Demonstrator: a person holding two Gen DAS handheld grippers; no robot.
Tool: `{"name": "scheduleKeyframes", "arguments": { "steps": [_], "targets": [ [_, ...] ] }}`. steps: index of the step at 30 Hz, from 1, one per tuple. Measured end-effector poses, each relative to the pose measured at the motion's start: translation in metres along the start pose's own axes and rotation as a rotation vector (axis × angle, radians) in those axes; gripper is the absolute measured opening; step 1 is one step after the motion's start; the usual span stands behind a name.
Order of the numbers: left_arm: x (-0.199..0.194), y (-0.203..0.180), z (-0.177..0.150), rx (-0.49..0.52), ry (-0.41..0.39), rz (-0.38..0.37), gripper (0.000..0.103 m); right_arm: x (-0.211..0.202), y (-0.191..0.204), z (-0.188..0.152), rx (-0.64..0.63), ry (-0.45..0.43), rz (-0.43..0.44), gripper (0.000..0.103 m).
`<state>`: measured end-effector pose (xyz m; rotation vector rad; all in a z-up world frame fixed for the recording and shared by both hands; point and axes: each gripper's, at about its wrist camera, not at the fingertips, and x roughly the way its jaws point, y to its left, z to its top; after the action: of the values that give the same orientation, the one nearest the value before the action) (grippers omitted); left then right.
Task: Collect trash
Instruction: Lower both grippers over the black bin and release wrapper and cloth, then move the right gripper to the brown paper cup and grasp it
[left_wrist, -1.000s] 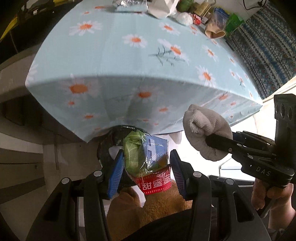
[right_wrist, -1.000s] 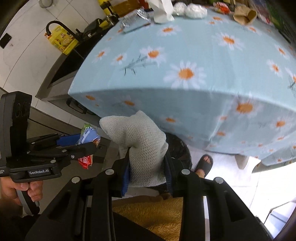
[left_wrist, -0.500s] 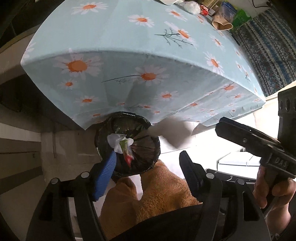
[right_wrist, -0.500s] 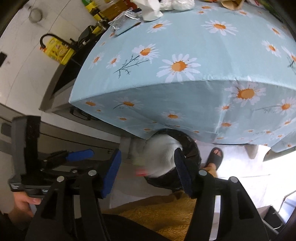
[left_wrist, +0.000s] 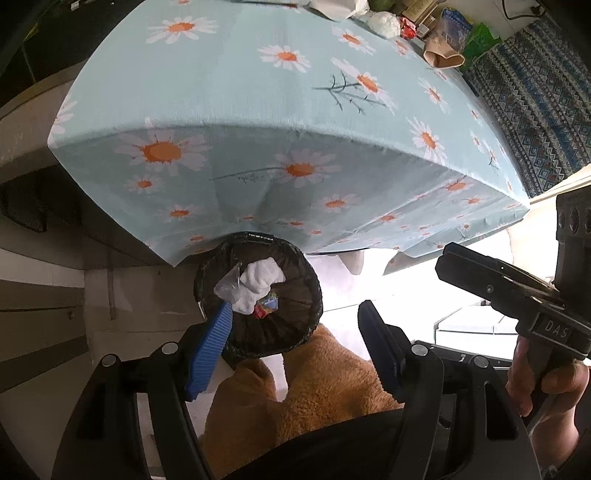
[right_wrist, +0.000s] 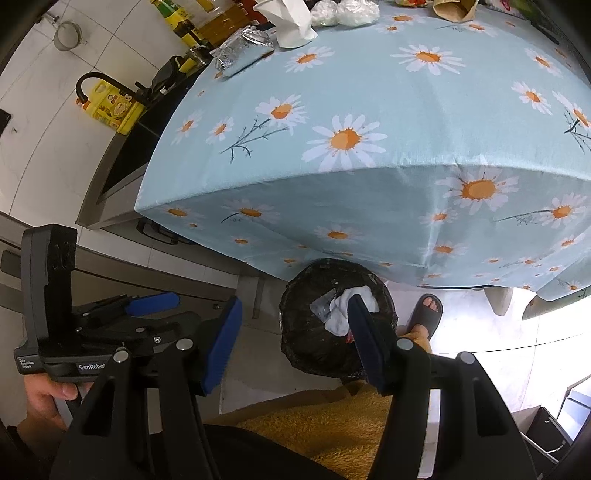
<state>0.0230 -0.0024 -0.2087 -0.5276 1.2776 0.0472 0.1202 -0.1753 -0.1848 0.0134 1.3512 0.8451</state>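
Both claws, left (left_wrist: 295, 343) and right (right_wrist: 291, 343), gape wide, holding nothing. The bin (left_wrist: 258, 295) sits just below them with trash inside. I think the next move is up to the worktop (right_wrist: 369, 92) for more.

The bin (left_wrist: 258, 299) rim's far edge is hidden under the tablecloth (left_wrist: 258, 177). A blue finger (right_wrist: 364, 332) covers part of the white cloth (right_wrist: 341, 314).

Home kitchen, oil bottles (right_wrist: 192, 22), daisy tablecloth (right_wrist: 369, 110)

In the left wrist view, the right gripper (left_wrist: 458, 264), off to the right of the jaws, carries a small plate reading "DAS". In the right wrist view, the left gripper (right_wrist: 153, 302), left of the jaws, reads "GenRobo", cut off; its smaller label is too small to read.
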Motion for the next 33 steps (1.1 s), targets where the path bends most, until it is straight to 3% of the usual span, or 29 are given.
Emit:
{"name": "scheduleKeyframes", "arguments": {
  "steps": [7,16,21,33],
  "targets": [
    [-0.017,-0.004,0.01,0.015,-0.041,-0.007,0.068,-0.014,0.004,0.009,-0.009,-0.04,-0.016,0.06],
    [-0.044,-0.014,0.036,0.049,-0.122,0.002,0.068,-0.046,0.0,0.034,-0.034,-0.134,-0.046,0.069],
    [-0.051,-0.023,0.056,0.054,-0.166,0.017,0.068,-0.062,-0.017,0.063,-0.049,-0.189,-0.107,0.086],
    [-0.06,-0.045,0.108,-0.002,-0.245,0.055,0.068,-0.092,-0.078,0.158,-0.072,-0.267,-0.181,0.091]
  ]
}}
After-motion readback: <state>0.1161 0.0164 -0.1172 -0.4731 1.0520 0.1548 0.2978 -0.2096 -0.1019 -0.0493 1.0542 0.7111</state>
